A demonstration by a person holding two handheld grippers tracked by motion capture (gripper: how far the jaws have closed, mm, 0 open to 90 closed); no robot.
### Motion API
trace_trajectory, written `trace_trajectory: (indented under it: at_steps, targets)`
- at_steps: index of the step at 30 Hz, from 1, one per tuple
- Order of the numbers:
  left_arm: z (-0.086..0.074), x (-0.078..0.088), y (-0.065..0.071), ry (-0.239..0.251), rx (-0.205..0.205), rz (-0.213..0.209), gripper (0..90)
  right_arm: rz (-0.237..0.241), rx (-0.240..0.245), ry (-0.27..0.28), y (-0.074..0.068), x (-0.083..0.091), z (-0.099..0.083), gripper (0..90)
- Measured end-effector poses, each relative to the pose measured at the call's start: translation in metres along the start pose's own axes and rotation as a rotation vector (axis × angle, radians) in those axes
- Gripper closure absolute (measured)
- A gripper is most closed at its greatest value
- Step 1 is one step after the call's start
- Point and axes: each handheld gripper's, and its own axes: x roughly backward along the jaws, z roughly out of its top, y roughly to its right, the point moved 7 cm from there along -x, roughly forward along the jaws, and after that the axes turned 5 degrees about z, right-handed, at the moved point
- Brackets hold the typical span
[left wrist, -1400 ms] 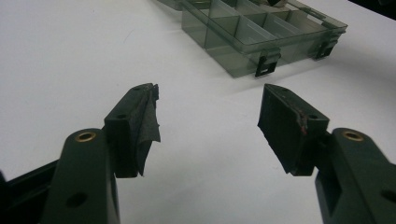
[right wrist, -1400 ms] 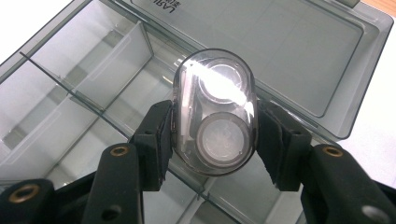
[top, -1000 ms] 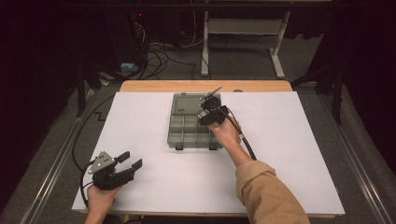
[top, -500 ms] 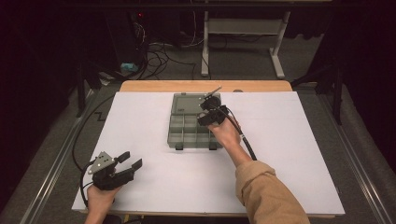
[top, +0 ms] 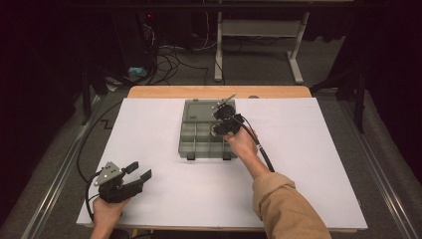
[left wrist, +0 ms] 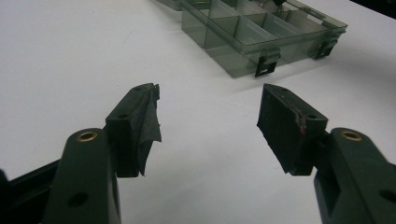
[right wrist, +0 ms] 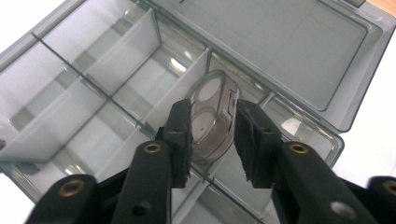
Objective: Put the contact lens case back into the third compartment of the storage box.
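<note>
The right gripper (right wrist: 212, 135) is over the open grey box (right wrist: 327, 119). Its jaws have just been closing and now squeeze a small clear case (right wrist: 212, 119). The case stands on its edge between the two pads, with one pad on each side of it. Its top sticks out past the jaw tips, over one of the little spaces in the box.

The left gripper (left wrist: 208, 126) has its jaws wide apart, with nothing in them. White table (left wrist: 205, 186) lies between and under them. The box (left wrist: 243, 39) sits well ahead of these jaws.
</note>
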Motion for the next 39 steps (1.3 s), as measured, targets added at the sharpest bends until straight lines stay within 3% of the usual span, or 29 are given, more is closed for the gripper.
trace_trajectory:
  at_steps: [2, 7, 12, 18, 30, 39]
  targets:
    - [0.000, 0.000, 0.000, 0.000, 0.001, 0.000, 38.0, 0.017, 0.000, 0.009, -0.001, 0.003, 0.000, 76.0]
    - [-0.001, 0.000, 0.000, -0.006, -0.004, -0.003, 38.0, 0.011, 0.021, 0.002, -0.003, 0.004, -0.002, 77.2]
    - [-0.001, 0.000, 0.000, -0.006, -0.002, -0.001, 38.0, 0.043, 0.002, 0.016, -0.005, 0.007, -0.004, 76.1]
    - [-0.001, 0.000, -0.001, -0.006, -0.004, 0.001, 37.9, 0.065, 0.012, 0.045, -0.007, 0.017, -0.004, 74.0]
    - [-0.001, 0.000, -0.002, -0.007, -0.004, 0.006, 37.6, 0.064, 0.000, 0.083, -0.003, 0.035, -0.017, 63.9]
    - [-0.002, 0.000, -0.002, -0.006, -0.003, 0.009, 37.4, 0.068, -0.019, 0.095, 0.005, 0.041, -0.031, 63.3]
